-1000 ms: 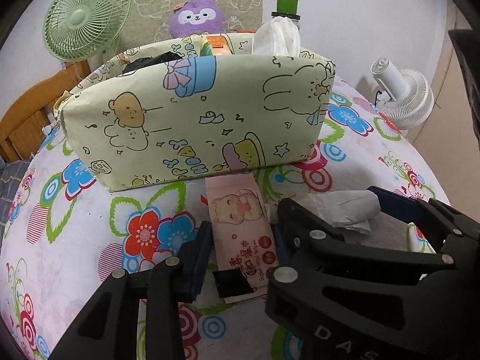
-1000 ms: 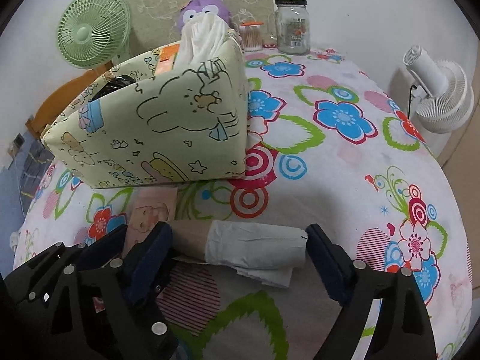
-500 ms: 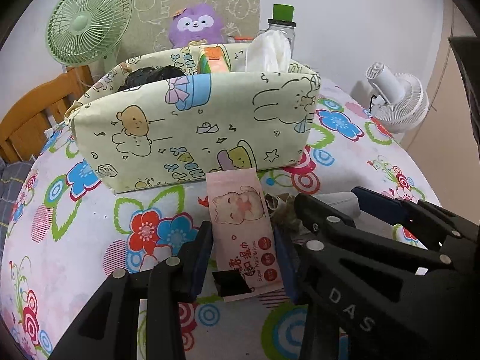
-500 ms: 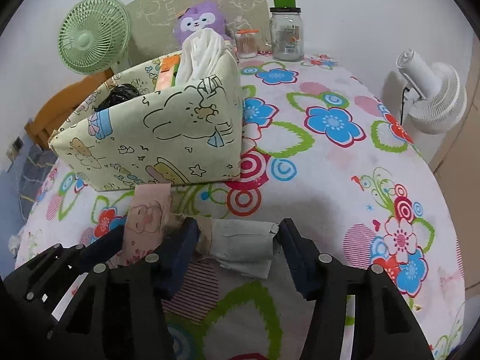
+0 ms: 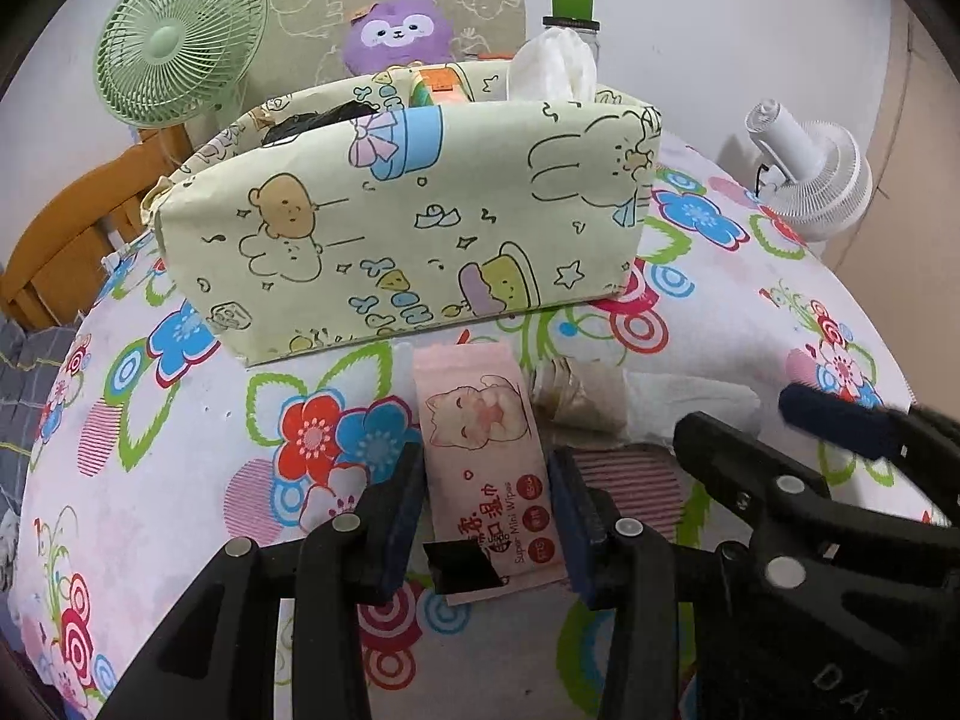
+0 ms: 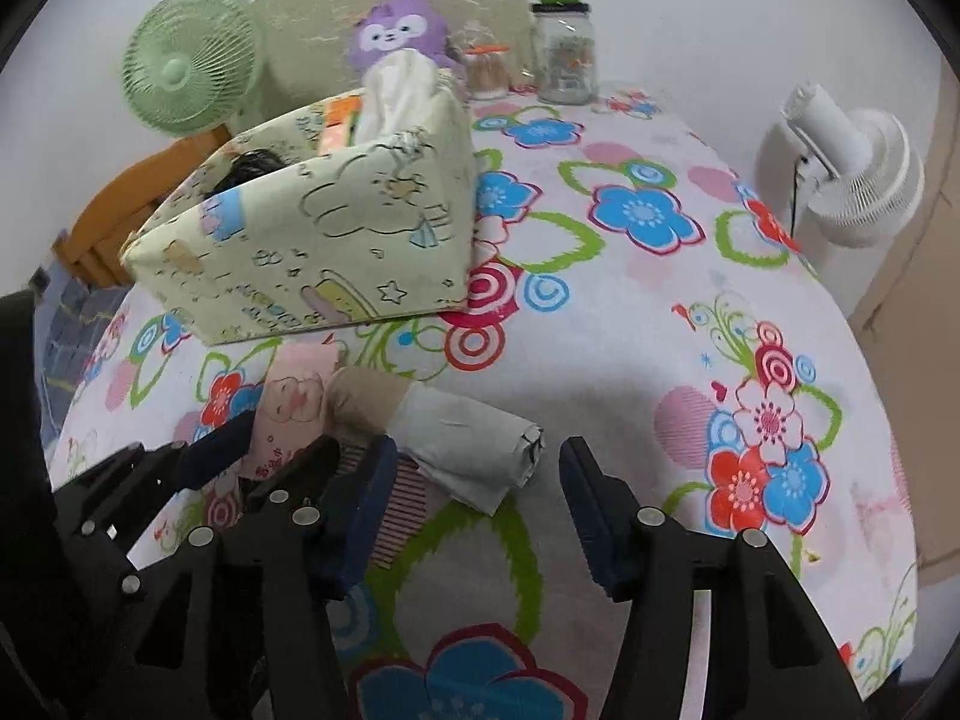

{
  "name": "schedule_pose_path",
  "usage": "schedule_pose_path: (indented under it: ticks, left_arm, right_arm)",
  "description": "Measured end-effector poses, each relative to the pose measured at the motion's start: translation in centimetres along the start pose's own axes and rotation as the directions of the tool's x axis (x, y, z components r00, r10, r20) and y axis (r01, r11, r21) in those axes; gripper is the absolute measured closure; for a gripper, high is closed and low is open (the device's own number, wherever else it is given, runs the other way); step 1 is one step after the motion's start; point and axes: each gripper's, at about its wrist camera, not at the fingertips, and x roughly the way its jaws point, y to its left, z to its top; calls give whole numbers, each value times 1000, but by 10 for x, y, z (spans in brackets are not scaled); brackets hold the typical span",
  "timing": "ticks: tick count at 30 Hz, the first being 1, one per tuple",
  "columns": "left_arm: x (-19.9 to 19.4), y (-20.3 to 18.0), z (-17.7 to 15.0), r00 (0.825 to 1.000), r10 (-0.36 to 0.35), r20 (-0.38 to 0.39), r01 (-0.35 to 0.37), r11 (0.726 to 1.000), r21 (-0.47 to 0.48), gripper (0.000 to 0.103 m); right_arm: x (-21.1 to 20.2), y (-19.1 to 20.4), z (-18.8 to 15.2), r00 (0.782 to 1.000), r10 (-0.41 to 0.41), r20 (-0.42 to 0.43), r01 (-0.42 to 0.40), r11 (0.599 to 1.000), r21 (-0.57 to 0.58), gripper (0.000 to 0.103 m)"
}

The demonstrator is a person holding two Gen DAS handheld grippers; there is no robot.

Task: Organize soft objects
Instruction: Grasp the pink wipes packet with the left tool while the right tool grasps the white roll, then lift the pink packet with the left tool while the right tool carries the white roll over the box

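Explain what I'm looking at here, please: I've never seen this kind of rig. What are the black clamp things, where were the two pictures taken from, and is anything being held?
There is no robot. A person holds a two-finger clamp in each hand, and each carries a fisheye camera looking forward along its fingers; that is why the edges look bent.

One picture comes from the left tool, the other from the right tool. Each view also catches the other tool at its side.

Both look over a table with a flowered cloth. On it stands a pale green fabric bin with tissues and other things inside. In front of it lie a pink wet-wipes pack and a rolled grey cloth.

The left tool's fingers sit on either side of the wipes pack, close against its edges; whether they are squeezing it I cannot tell. The right tool is open near the roll, holding nothing.
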Motion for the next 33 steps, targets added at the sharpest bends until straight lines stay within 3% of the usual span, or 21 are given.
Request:
schedule_pose_path:
  ticks: [2,9,17,19,20,24,33]
  left_arm:
    - [-2,1,-1,1000,-1,-6,1,1000,3,61]
    - [-6,9,-6,1000,9,-29,-8,1000,13,61]
    - [-3,21,-4,999,0,-49,0,1000,4,61]
    - [-3,22,-4,999,5,-50,-4,1000,12,60]
    - [-3,21,-4,999,7,-48,-6,1000,17,60]
    - [-5,15,-5,999,37,-38,-35,998,46,61]
    - [-7,9,-4,999,-3,-38,4,999,36,61]
  right_arm:
    - [1,2,2,1000,-13,5,14,999,-38,32]
    - [12,19,12,1000,-6,6,7,976,-218,32]
    - [36,19,21,993,93,-74,-107,971,-215,32]
    - [40,21,22,994,82,-72,-96,971,-220,33]
    - [41,22,21,995,70,-71,-84,971,-222,35]
    - [40,27,17,999,12,-39,-21,971,-239,62]
    - [26,23,14,999,32,-34,-38,978,-204,72]
